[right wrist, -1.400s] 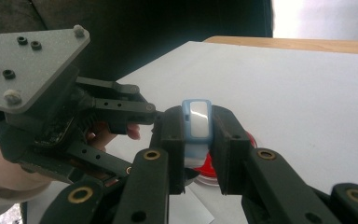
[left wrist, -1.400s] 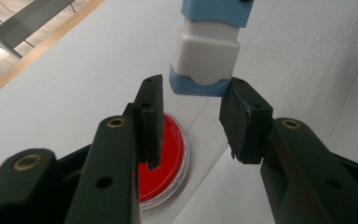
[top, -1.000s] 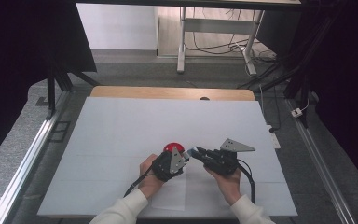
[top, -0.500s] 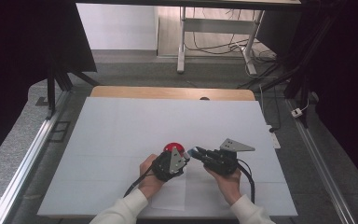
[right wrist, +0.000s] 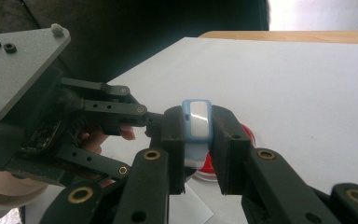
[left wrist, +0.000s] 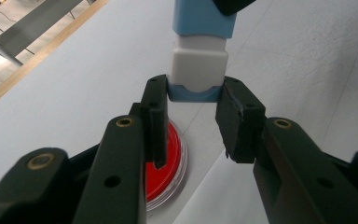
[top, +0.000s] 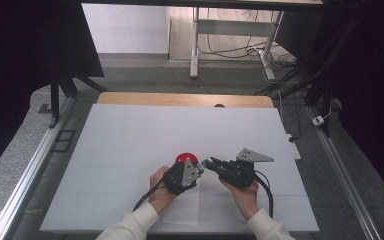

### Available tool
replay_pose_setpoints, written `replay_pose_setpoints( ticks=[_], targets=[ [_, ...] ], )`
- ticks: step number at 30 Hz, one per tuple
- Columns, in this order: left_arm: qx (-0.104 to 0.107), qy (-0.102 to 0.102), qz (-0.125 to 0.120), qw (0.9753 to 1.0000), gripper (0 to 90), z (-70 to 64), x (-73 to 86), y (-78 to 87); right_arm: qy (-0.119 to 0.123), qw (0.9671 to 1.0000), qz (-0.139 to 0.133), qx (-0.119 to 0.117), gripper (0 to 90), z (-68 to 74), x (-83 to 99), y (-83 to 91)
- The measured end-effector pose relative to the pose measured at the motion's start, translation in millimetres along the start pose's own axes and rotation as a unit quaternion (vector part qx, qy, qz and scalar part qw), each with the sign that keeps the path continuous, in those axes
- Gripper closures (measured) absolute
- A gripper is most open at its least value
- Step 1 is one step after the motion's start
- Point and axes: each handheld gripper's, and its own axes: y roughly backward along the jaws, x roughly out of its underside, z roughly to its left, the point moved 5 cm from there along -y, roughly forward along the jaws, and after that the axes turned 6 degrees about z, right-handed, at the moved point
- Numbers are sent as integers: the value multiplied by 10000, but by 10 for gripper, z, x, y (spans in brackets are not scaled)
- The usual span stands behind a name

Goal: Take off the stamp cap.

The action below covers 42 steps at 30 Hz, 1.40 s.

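A small blue and white block (left wrist: 199, 65) hangs between both grippers, just above the white table (top: 145, 130). My left gripper (left wrist: 196, 93) is shut on its lower blue end. My right gripper (right wrist: 199, 135) is shut on the other end of the block (right wrist: 199, 119). In the high view the two grippers meet tip to tip near the table's front middle, left gripper (top: 196, 170) and right gripper (top: 210, 163). A red disc in a clear round dish (top: 185, 158) lies on the table right under the left jaws, and the dish (left wrist: 170, 163) is partly hidden by them.
A loose white paper sheet (top: 185, 210) lies under the hands at the front edge. A wooden strip (top: 180, 99) borders the table's far side. Metal rails run along both sides, and a frame leg with cables (top: 195, 45) stands beyond.
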Motion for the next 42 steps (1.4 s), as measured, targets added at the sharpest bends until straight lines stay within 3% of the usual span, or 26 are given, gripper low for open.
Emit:
replay_pose_setpoints(
  ticks=[16, 22, 32, 42],
  targets=[
    [-5, -82, 60, 9999, 654, -7, 10, 4, -1, 10000, 8, 26, 751, 16, 10, -12],
    [15, -52, 131, 9999, 655, -10, 17, -2, 164, 9998, 83, 110, 742, 61, 11, -39],
    [9, -113, 160, 9998, 657, -29, 13, -2, 147, 9995, 193, 184, 739, 57, 51, -88],
    [23, -75, 50, 10000, 658, -32, 20, -1, 30, 9998, 90, 189, 751, 48, 54, -67]
  ],
)
